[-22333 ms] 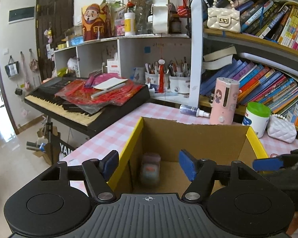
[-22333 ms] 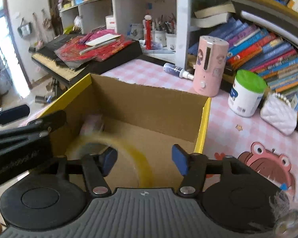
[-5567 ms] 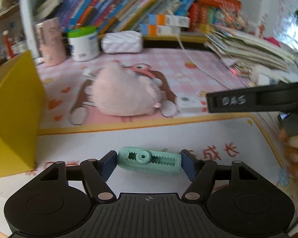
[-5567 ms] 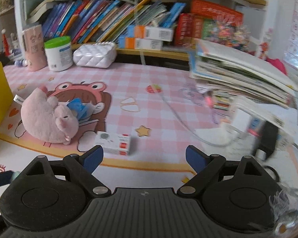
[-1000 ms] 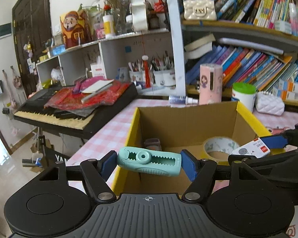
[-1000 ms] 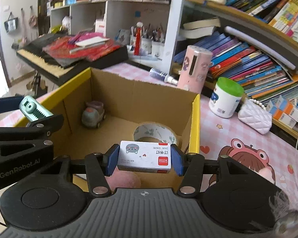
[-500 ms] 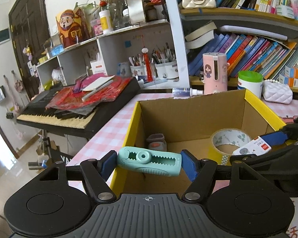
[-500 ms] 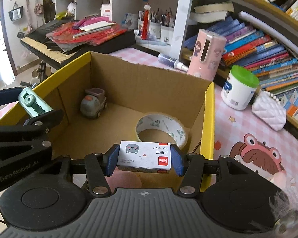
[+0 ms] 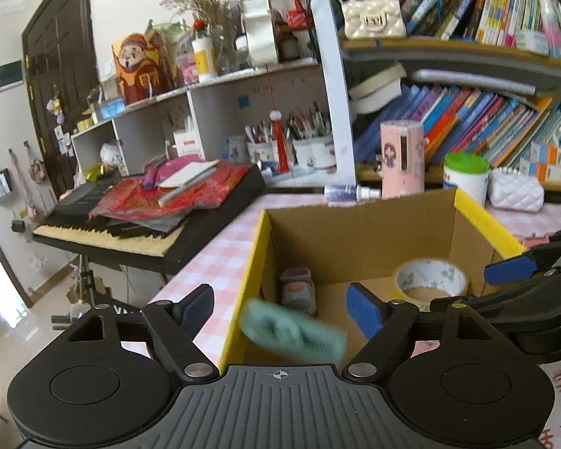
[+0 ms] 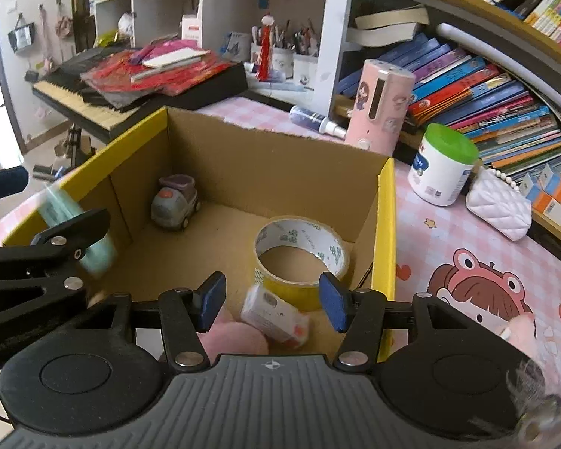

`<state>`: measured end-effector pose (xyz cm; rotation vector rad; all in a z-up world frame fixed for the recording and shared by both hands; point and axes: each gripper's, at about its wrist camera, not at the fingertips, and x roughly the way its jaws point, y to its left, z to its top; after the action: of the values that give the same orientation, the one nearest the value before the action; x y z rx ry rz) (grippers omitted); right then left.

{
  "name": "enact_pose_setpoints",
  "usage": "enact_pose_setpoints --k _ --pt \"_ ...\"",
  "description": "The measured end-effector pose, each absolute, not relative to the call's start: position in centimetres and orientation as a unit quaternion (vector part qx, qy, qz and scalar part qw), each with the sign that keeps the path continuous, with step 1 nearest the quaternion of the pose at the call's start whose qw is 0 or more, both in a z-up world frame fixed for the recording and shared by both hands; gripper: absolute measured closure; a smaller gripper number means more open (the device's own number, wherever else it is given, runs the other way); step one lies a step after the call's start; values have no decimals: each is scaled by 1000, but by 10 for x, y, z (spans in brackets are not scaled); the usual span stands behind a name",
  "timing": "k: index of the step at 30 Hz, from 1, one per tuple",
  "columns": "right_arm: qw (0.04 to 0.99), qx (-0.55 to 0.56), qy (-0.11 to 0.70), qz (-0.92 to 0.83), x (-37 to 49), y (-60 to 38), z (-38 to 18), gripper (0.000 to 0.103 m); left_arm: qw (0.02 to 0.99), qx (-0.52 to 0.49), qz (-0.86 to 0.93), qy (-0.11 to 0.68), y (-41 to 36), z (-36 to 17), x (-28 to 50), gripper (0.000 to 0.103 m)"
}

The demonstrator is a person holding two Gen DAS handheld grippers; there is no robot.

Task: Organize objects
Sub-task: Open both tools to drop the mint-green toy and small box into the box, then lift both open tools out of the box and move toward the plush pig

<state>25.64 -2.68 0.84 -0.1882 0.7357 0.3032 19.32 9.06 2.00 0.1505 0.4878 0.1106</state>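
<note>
Left wrist: both grippers (image 9: 280,305) (image 10: 271,299) released; blurred, seemingly ridged teal clip (image 9: 293,331) above cardboard box (image 9: 359,232).

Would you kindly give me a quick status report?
Both grippers, left and right, just opened. Teal clip and small white box dropping into cardboard box. Nothing in the way.

A blurred mint-green toothed clip (image 9: 293,333) hangs tilted, free of any grip, over the yellow-edged cardboard box (image 10: 385,224). A blurred small white card box (image 10: 275,316) tilts inside, beside the tape roll (image 10: 299,250); a grey toy car (image 10: 175,202) sits in the far corner.
</note>
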Motion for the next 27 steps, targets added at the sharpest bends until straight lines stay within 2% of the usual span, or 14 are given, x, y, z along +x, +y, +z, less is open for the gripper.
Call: enact_pose_setpoints --k 4,8,19,27 --pt "930 -82 332 133 244 -29 21 41 972 61 61 219 95 31 179 14" --pt "945 -75 299 111 226 -33 33 34 975 45 65 207 100 39 165 13" --pt "962 -55 264 51 177 -49 43 30 975 26 66 212 110 39 129 13" --pt "956 -55 287 28 143 -51 29 26 968 26 69 240 116 26 99 13"
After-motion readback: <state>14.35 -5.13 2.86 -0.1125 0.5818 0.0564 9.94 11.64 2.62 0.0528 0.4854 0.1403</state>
